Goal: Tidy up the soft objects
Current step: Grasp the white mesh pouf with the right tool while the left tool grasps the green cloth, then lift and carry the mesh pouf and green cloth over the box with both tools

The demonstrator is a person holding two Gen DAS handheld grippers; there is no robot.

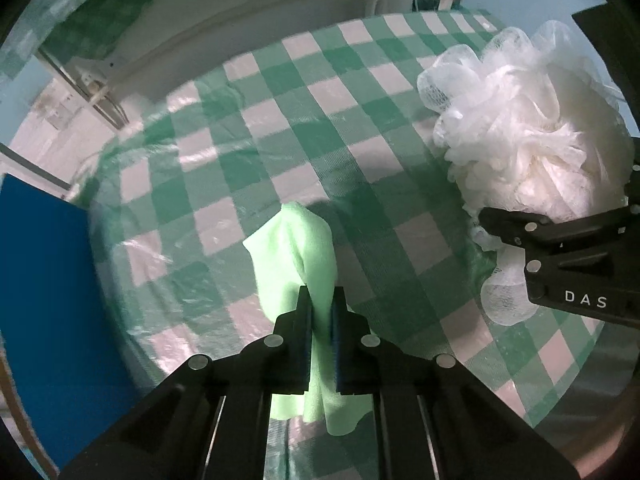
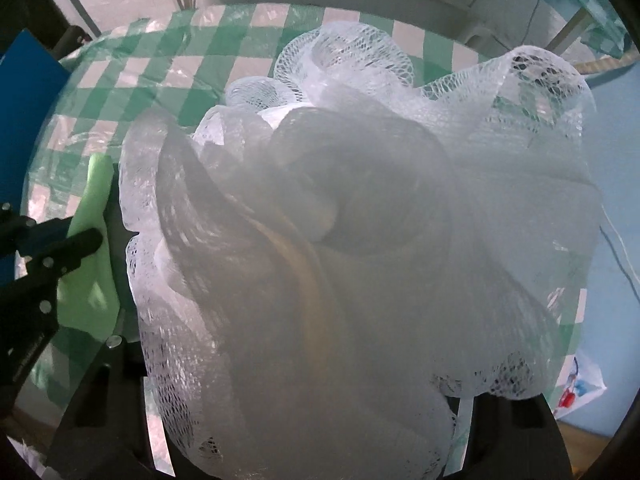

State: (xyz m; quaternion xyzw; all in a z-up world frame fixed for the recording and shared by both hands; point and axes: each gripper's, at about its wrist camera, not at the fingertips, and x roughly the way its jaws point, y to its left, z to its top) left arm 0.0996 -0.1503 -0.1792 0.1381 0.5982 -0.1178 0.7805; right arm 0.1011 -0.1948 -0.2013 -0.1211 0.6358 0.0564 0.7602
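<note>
My left gripper (image 1: 321,300) is shut on a light green cloth (image 1: 296,252), which hangs from between the fingers above the green-and-white checked tablecloth (image 1: 280,120). The cloth also shows in the right wrist view (image 2: 90,280), beside the left gripper (image 2: 76,242). My right gripper (image 1: 520,236) holds a white mesh bath pouf (image 1: 528,132) lifted at the right. In the right wrist view the pouf (image 2: 360,240) fills the frame and hides the right gripper's fingertips.
A blue box or panel (image 1: 44,300) stands at the table's left edge, also in the right wrist view (image 2: 24,120). A white curved rail (image 1: 240,12) runs beyond the table's far edge. A small printed packet (image 2: 580,388) lies low right.
</note>
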